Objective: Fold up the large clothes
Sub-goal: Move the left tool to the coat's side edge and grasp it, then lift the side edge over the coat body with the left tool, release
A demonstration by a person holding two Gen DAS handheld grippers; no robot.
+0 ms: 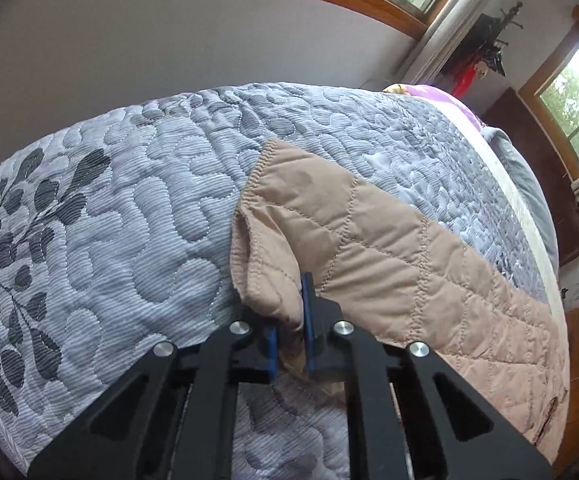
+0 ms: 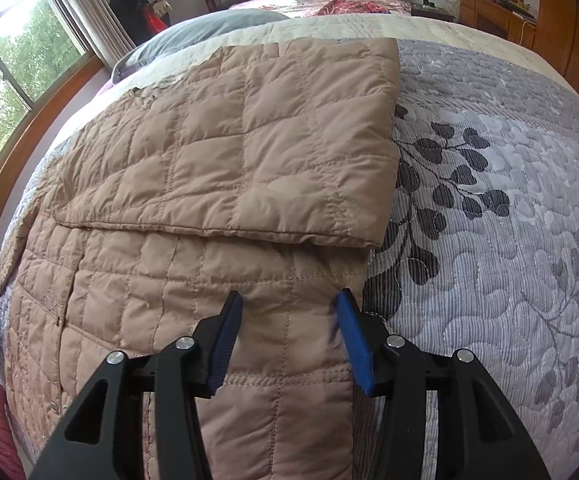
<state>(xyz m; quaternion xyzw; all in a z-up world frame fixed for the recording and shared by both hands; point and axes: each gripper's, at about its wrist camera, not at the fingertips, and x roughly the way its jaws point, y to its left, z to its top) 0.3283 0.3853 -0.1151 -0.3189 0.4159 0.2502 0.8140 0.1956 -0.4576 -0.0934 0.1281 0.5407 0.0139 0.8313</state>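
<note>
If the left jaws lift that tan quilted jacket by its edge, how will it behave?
The tan quilted jacket will probably drape limply: its pinched edge already buckles at the left gripper. It looks puffy, so likely light for its bulk. The smooth shell may slide on the grey bedspread.

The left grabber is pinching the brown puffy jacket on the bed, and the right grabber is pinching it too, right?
Not quite. The left gripper is pinching the jacket, but the right gripper is open, its fingers spread above the jacket, pinching nothing. The right wrist view shows this.
</note>
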